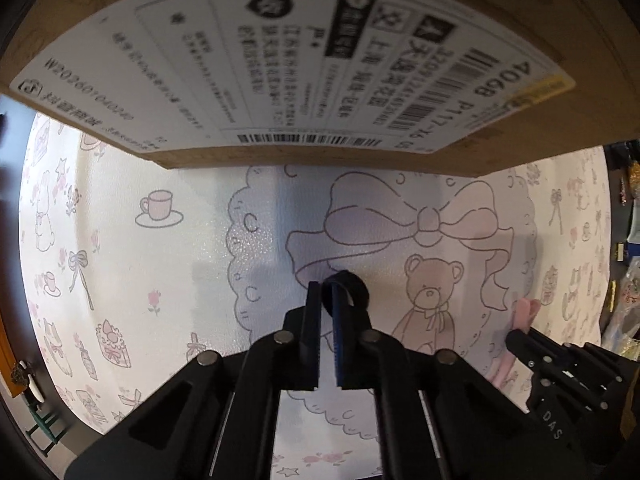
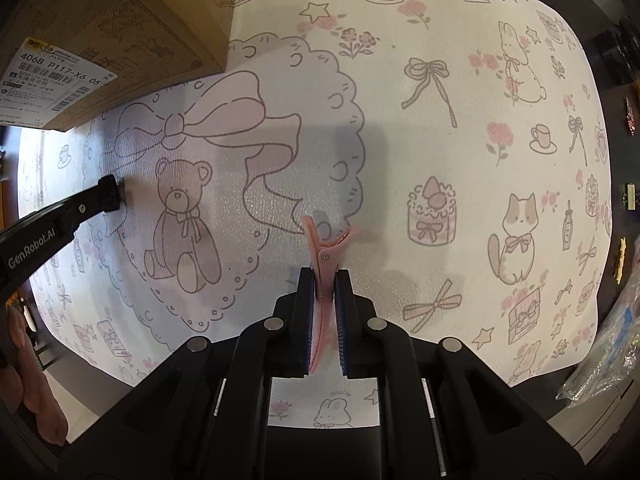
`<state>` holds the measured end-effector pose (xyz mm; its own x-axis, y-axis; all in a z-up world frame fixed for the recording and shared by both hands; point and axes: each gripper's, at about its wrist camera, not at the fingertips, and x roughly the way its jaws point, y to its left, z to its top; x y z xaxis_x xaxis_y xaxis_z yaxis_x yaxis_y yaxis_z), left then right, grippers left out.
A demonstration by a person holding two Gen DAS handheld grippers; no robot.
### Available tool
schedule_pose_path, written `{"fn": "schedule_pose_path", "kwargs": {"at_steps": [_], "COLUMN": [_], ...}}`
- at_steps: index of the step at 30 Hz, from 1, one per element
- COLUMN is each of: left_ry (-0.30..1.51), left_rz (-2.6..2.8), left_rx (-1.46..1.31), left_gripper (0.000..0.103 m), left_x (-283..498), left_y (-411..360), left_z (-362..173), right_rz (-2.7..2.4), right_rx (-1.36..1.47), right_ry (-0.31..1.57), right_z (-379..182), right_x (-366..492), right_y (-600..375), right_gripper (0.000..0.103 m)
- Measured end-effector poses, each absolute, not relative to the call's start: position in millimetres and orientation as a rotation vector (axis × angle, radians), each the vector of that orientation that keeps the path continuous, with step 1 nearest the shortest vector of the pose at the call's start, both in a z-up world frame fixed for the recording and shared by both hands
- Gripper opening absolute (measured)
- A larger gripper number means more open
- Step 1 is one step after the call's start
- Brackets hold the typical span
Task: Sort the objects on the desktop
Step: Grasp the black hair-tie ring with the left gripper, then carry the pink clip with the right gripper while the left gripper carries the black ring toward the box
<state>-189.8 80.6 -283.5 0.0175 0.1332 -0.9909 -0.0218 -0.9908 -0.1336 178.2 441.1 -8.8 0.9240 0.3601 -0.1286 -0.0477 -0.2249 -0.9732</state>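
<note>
Now pink hair clip (image 2: 325,276) between right claw (image 2: 324,280) pads, clamped

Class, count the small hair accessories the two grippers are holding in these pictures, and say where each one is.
2. A black hair tie sits pinched in the left gripper; a pink hair clip is clamped in the right gripper. Others may lie outside the views.

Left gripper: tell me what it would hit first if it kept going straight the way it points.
The left gripper, shut on a black ring, points straight down at the printed table mat. It would likely meet the mat first.
</note>
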Motion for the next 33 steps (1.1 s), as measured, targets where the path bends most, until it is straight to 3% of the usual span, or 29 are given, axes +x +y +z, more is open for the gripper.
{"fn": "schedule_pose_path", "kwargs": {"at_steps": [18, 25, 33], "left_ry": [-0.189, -0.153, -0.153], "left_rz": [2.204, 2.258, 2.301], "left_rx": [-2.051, -2.012, -1.983], "left_gripper": [0.003, 0.003, 0.003], "left_x": [-169, -152, -137], "left_y": [22, 11, -16], "left_z": [-191, -145, -103], "right_rz": [0.499, 0.573, 0.644], "right_rx": [-1.778, -1.813, -1.826], "right_ry": [-0.291, -0.332, -0.373], "right_z": [-46, -70, -96], "right_x": [132, 41, 3], "right_y": [404, 403, 370], "right_gripper": [0.01, 0.01, 0.01]}}
